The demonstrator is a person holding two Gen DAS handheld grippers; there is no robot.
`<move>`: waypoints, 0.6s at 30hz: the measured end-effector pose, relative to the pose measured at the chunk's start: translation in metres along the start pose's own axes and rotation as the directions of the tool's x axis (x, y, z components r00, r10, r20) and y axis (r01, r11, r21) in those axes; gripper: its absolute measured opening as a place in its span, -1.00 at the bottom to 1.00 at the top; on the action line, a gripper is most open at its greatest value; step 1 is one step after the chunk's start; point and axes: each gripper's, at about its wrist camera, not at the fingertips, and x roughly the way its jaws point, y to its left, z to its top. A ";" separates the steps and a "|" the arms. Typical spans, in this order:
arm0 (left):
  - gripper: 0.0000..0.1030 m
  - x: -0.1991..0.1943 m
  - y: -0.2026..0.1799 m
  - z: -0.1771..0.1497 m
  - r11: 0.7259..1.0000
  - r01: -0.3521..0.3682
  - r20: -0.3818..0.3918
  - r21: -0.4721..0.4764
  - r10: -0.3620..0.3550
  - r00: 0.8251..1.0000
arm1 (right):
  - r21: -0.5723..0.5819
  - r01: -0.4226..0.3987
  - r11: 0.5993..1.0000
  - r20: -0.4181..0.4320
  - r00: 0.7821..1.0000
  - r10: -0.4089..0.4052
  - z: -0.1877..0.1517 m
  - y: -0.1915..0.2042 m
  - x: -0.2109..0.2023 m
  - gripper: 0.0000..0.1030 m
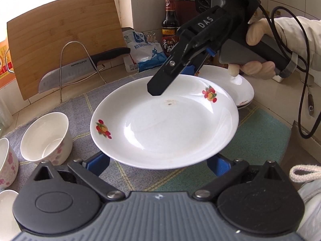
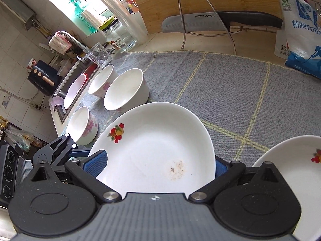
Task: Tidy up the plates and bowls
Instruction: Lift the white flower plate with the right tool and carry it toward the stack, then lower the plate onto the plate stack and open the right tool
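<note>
A: Where is the plate (image 1: 164, 126) now?

B: Lifted clear of the grey mat (image 1: 84, 104), between two grippers. The left hand-held gripper (image 1: 158, 163) is under its near rim, blue pads spread wide, one to each side. Whether those pads press the china I cannot tell; the plate covers their tips. The right hand-held gripper (image 1: 154, 89) reaches in from the far side, one black finger over the rim. In the right wrist view its fingers stand wide apart, flanking the plate, so I judge it is not pinching.

A: How will it handle?

B: Glazed china, I'd say: stiff, brittle, slick. A rim grip on the sloped edge looks best, pads well onto the lip, kept level. There is a brown speck mark near its centre, and fruit prints on the rim.

A: Where might it go?

B: Likely onto the stack (image 1: 240, 88) of like plates just behind to the right, partly under the person's gloved hand (image 1: 258, 34).

A: And the bowls?

B: Four bowls (image 2: 126, 89) stand close together at the mat's left edge, by the sink.

A: The surroundings?

B: A tiled kitchen counter (image 1: 112, 64), with a board (image 1: 50, 40), a knife (image 1: 80, 68) in a wire rack, a salt bag (image 1: 144, 52) and a dark bottle (image 1: 170, 26) at the back. The woven mat should soften a set-down.
</note>
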 end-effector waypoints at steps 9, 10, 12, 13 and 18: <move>0.98 0.011 -0.012 0.016 0.995 0.072 0.021 0.069 -0.074 0.997 | 0.067 0.055 0.996 0.067 0.996 -0.060 -0.023 -0.016 -0.037 1.00; 0.98 0.014 -0.014 0.018 0.994 0.080 0.023 0.078 -0.082 0.996 | 0.074 0.062 0.995 0.074 0.995 -0.068 -0.026 -0.019 -0.041 1.00; 0.98 0.019 -0.019 0.023 0.990 0.098 0.027 0.097 -0.101 0.995 | 0.092 0.075 0.993 0.089 0.992 -0.084 -0.032 -0.024 -0.050 1.00; 0.98 0.022 -0.021 0.026 0.989 0.107 0.029 0.106 -0.110 0.994 | 0.098 0.081 0.992 0.094 0.991 -0.090 -0.035 -0.026 -0.053 1.00; 0.98 0.034 -0.032 0.036 0.979 0.146 0.032 0.142 -0.152 0.988 | 0.147 0.110 0.983 0.124 0.984 -0.128 -0.050 -0.040 -0.073 1.00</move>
